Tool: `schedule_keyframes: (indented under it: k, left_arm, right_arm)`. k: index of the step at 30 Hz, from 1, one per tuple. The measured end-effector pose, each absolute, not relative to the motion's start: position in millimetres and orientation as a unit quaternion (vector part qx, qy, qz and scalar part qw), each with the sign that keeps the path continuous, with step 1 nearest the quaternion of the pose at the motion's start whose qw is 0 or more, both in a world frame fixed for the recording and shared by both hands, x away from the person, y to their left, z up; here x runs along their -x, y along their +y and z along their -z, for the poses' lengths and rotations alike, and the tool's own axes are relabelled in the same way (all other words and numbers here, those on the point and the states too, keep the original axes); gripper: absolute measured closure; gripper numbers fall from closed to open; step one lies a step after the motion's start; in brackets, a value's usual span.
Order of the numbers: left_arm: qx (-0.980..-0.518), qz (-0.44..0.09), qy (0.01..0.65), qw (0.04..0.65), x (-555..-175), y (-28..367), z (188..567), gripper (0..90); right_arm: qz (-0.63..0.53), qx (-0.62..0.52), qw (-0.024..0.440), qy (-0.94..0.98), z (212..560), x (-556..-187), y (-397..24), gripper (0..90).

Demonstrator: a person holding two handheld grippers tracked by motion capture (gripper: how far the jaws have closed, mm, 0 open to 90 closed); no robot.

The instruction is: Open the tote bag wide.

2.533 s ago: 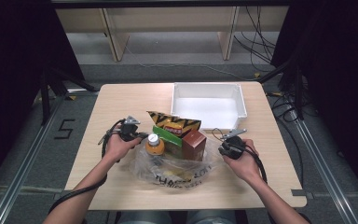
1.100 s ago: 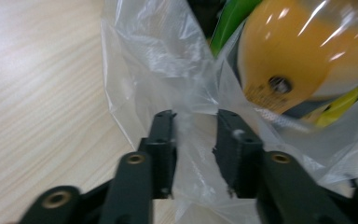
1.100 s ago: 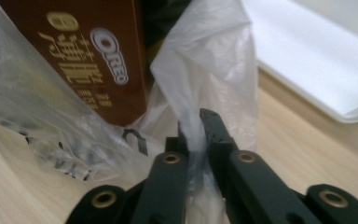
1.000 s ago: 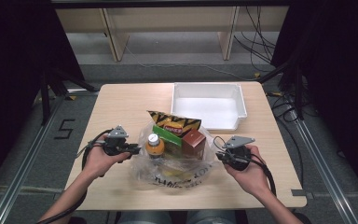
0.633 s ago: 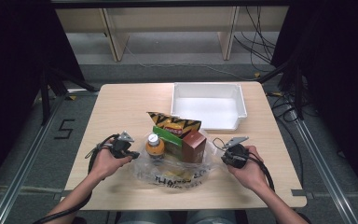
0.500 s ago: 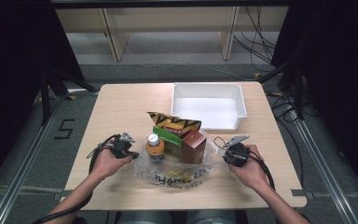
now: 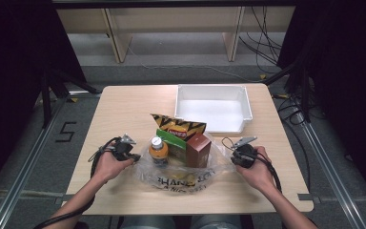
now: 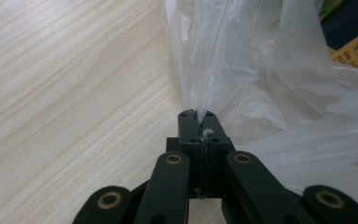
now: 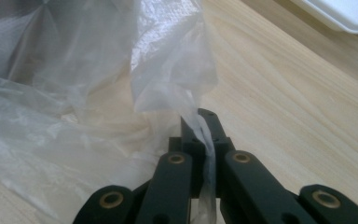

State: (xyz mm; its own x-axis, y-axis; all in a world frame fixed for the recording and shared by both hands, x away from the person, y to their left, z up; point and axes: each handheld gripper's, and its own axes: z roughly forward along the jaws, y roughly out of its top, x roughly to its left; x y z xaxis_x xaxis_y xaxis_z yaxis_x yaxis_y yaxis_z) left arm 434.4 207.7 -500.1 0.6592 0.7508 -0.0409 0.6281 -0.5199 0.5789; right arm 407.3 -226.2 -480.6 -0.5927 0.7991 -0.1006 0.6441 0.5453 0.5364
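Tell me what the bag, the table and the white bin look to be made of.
Bag: thin clear plastic film, glossy; it wrinkles, and the groceries show through it.
Table: pale wood or wood-look laminate, matt; straight grain lines run across it in the gripper views, but which of the two is unclear.
White bin: probably moulded plastic, smooth and uniform, with a rounded rim.

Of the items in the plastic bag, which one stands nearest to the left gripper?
The bottle with the white cap and orange contents. It stands at the bag's left side, next to the left gripper; the brown box stands further right.
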Motion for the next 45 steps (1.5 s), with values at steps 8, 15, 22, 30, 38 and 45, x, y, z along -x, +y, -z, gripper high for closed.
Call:
schedule_keyframes:
  k: [8, 15, 22, 30, 38, 45]
  left_arm:
    - [-0.858, -0.118, 0.401, 0.298, -431.3, 212.3, 495.2, 75.0]
    - [-0.840, -0.148, 0.396, 0.341, -422.7, 223.7, 480.1, 43.4]
    - [-0.834, -0.162, 0.386, 0.361, -416.0, 230.8, 462.3, 38.6]
    - [-0.840, -0.156, 0.357, 0.378, -420.9, 221.0, 461.8, 60.8]
    - [-0.853, -0.136, 0.364, 0.348, -428.8, 214.1, 480.4, 78.8]
    - [-0.831, -0.143, 0.395, 0.365, -425.1, 223.0, 479.1, 59.7]
  right_arm:
    - [-0.252, -0.438, 0.158, 0.848, 475.8, -405.5, -229.7, 74.4]
    - [-0.306, -0.425, 0.172, 0.834, 451.5, -392.1, -231.9, 57.0]
    - [-0.368, -0.372, 0.198, 0.829, 423.9, -382.8, -219.1, 47.5]
    - [-0.365, -0.365, 0.203, 0.832, 429.2, -403.9, -207.6, 80.8]
    - [-0.316, -0.405, 0.145, 0.845, 460.1, -409.1, -207.9, 87.8]
    - [-0.333, -0.399, 0.159, 0.839, 458.2, -410.6, -215.5, 72.4]
